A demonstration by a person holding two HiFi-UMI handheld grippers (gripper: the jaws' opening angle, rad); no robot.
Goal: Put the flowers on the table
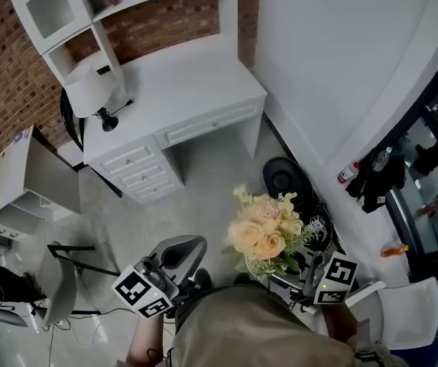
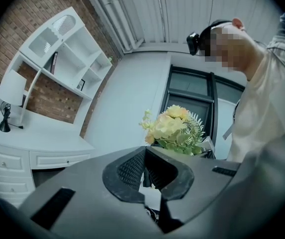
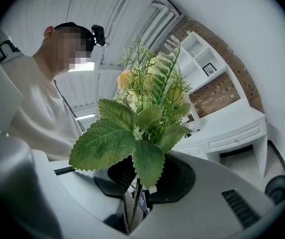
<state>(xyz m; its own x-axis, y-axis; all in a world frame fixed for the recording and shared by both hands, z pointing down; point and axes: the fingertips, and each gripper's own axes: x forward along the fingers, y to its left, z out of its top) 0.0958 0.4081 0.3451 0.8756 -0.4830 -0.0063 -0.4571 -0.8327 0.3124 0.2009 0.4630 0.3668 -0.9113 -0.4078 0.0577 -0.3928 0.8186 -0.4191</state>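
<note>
Head view: right gripper (image 1: 286, 276) clamps the flowers (image 1: 261, 232), left gripper (image 1: 180, 253) jaws together, white desk (image 1: 192, 75) against brick wall (image 1: 4, 75).

We see a brick wall (image 1: 4, 75) behind a white tabletop (image 1: 196, 75) with drawers (image 1: 131, 161) — a shelf unit (image 1: 58, 10) and a white lamp (image 1: 89, 90) stand on it. The floor (image 1: 211, 176) is pale grey; a plain white wall (image 1: 341, 52) runs at right.
</note>
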